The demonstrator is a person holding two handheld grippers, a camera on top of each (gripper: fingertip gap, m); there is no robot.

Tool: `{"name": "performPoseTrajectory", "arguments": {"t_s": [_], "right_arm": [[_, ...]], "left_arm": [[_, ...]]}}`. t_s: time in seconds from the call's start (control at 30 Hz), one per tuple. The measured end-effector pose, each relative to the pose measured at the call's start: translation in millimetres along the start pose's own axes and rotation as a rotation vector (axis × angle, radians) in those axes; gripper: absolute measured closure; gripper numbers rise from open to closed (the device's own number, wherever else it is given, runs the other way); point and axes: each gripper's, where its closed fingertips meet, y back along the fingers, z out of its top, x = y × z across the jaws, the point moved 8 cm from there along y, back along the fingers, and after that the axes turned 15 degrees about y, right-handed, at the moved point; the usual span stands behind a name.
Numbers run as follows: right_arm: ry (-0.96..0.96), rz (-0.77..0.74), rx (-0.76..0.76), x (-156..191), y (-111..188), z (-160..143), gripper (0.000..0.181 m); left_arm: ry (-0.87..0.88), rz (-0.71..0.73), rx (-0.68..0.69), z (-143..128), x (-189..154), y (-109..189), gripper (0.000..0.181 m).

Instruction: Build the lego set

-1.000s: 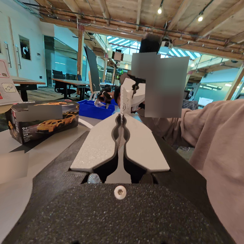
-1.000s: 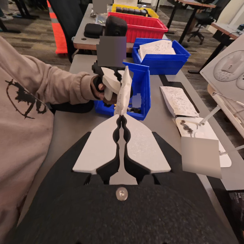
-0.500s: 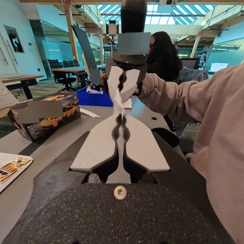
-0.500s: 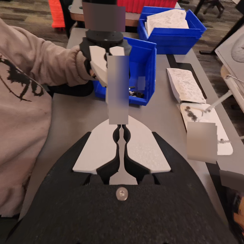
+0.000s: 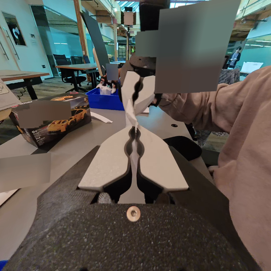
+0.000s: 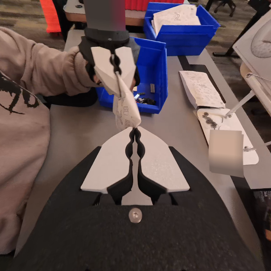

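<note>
- Your left gripper (image 5: 134, 129) has its two white fingers pressed together on one end of a white paper bag (image 5: 130, 115); the paper runs down between the fingers.
- Your right gripper (image 6: 134, 128) is also closed, and it pinches only a small corner of the same bag (image 6: 126, 110) at its very tips.
- The bag hangs in the air between the two grippers, above the grey table (image 6: 82, 124). It is twisted and crumpled in the middle, and it has small printed drawings on it.
- In the right wrist view you see your left gripper (image 6: 118, 88) far ahead, pointing toward the camera, with the bag coming out of its tips.
- In the left wrist view you see your right gripper (image 5: 135, 108) the same way, and your beige sleeve (image 5: 205, 105) behind it.
- Just behind the bag stands a blue bin (image 6: 158, 76) with a few small dark bricks (image 6: 145, 99) at its bottom.
- A second blue bin (image 6: 184, 36) stands farther away and holds another white bag.
- On the right of the table lies a flat white bag (image 6: 200, 89), and near it a white tray (image 6: 234, 129) with small dark parts.
- On the left side in the left wrist view stands the dark set box (image 5: 55, 118) with a yellow car picture.
</note>
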Motion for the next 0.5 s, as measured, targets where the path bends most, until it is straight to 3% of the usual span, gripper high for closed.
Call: {"name": "performPoseTrajectory", "arguments": {"t_s": [0.13, 0.3, 0.5], "right_arm": [[0.054, 0.1, -0.046, 19.7, -4.7, 9.4, 0.181], [-0.016, 0.0, -0.018, 1.2, 1.0, -4.8, 0.181], [0.017, 0.06, -0.012, 7.6, 0.3, -3.9, 0.18]], "left_arm": [[0.067, 0.028, -0.007, -2.2, 10.5, 0.3, 0.181], [0.078, -0.026, 0.014, -2.2, 4.8, -1.3, 0.18], [0.107, -0.019, 0.034, -4.8, 11.1, -1.9, 0.18]]}}
